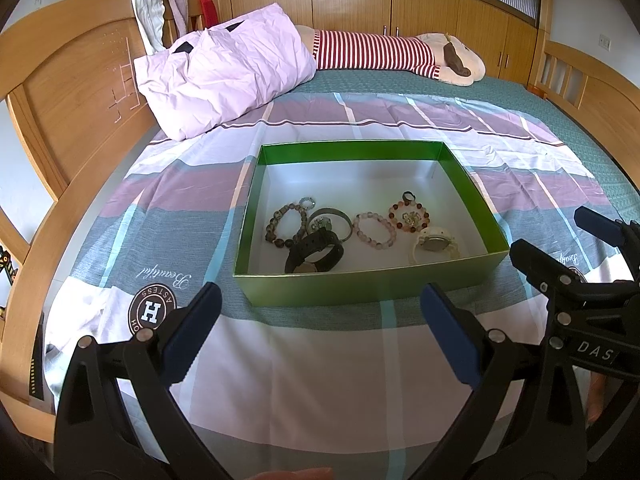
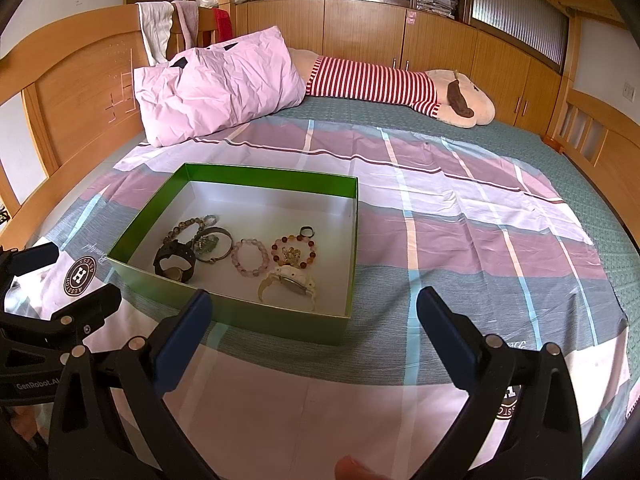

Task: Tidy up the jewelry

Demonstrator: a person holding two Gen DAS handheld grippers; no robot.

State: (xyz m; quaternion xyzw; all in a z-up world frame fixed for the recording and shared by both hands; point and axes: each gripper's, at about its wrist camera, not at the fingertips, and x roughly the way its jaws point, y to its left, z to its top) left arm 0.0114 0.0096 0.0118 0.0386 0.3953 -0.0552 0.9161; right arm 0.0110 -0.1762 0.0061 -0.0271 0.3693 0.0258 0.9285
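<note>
The left gripper [image 1: 320,334], with black arms and blue-padded fingers, is held released and empty above the striped bedsheet [image 1: 320,380], just short of the near wall of a shallow green cardboard box [image 1: 360,284]. The right gripper [image 2: 314,338], of the same build, is likewise spread wide and holds nothing; it is seen beside the left one, near the box's near right corner.

Inside the white-floored box, all the jewelry is gathered toward the near half. A black wristwatch [image 1: 314,254] lies at the near left, touching a brown beaded bracelet [image 1: 286,226] and a dull metal bangle [image 1: 334,222]. A pale pink beaded bracelet [image 1: 374,230] is placed in the middle, and an amber-and-red beaded bracelet [image 1: 408,214] with a small dark ring [image 1: 408,196] just behind it is seen to the right. A cream-coloured wristwatch [image 1: 434,244] rests at the near right.

Beyond the box, a crumpled lilac pillow [image 1: 224,68] is propped near the wooden headboard [image 1: 68,92], and a plush toy in a red-and-white striped shirt [image 1: 380,54] is laid along the far edge of the bed.
</note>
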